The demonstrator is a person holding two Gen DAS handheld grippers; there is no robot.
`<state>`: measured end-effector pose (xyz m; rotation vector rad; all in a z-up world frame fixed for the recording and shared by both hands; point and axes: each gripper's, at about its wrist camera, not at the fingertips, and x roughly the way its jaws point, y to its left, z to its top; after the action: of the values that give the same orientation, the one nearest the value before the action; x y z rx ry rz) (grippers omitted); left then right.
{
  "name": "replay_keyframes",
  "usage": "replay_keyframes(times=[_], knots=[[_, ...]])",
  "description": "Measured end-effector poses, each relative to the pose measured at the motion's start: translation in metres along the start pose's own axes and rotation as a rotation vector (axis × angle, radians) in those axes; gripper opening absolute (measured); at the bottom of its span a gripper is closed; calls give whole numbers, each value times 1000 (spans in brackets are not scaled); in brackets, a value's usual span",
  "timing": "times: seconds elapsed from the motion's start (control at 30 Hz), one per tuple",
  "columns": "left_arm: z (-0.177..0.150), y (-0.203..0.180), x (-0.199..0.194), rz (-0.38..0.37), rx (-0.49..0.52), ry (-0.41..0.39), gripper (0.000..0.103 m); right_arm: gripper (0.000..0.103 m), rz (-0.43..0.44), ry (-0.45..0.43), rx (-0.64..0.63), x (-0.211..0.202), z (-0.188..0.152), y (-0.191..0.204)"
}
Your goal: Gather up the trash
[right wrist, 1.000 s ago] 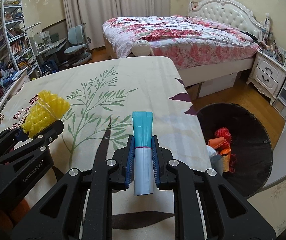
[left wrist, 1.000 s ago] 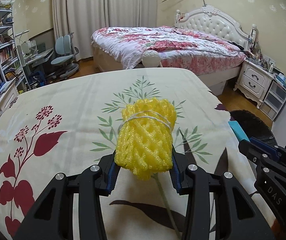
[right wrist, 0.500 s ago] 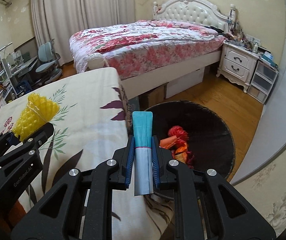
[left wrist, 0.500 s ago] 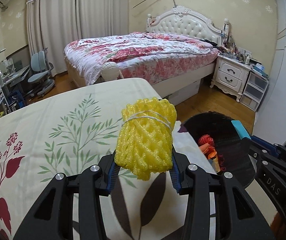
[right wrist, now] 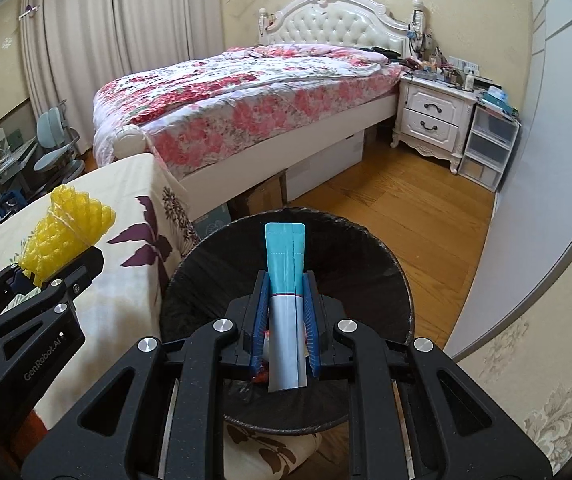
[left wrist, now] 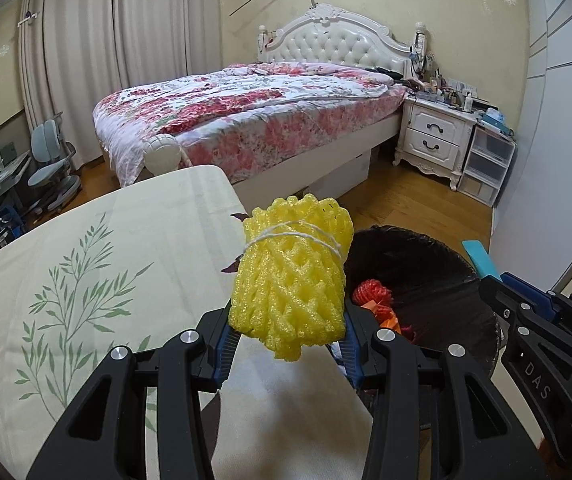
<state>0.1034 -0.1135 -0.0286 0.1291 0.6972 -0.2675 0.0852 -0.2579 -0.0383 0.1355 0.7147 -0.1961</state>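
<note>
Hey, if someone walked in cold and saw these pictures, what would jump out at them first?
Probably the bright yellow foam net roll tied with white string, clamped in the left gripper at the edge of the floral-cloth table. Next, the teal and silver packet in the right gripper, poised above the black-lined trash bin.

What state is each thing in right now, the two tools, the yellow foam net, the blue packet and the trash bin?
Left tool: shut on the foam net.
Right tool: shut on the packet.
Foam net: rolled, tied with string, held up.
Packet: flat, held above the bin.
Trash bin: open, black liner, orange scraps inside.
</note>
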Motion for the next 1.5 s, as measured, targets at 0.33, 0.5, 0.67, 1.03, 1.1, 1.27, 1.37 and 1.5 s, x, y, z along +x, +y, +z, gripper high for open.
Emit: replay_keyframes(times=[0.33,0.5,0.67,1.03,1.1,1.27,1.37,1.5], knots=[[5,-17,25,-2,34,29,44,17,-6,16,25,16,4,-9],[7,-21,33,0,44,40,44,18,-13,25,32,24,5,-12],[7,-23,37,-3,46,51,49,18,-15,32,40,29,7,-13],[10,-18,35,6,30,36,78,37,-41,25,56,31,6,-17],[10,-17,35,16,33,30,81,43,-52,20,57,29,6,-18],[11,-15,31,42,40,10,86,63,-88,-12,60,22,7,-20],[12,-12,29,51,31,7,87,68,-99,-20,63,18,8,-21],[12,-10,24,60,25,-3,88,77,-123,-36,60,11,9,-22]])
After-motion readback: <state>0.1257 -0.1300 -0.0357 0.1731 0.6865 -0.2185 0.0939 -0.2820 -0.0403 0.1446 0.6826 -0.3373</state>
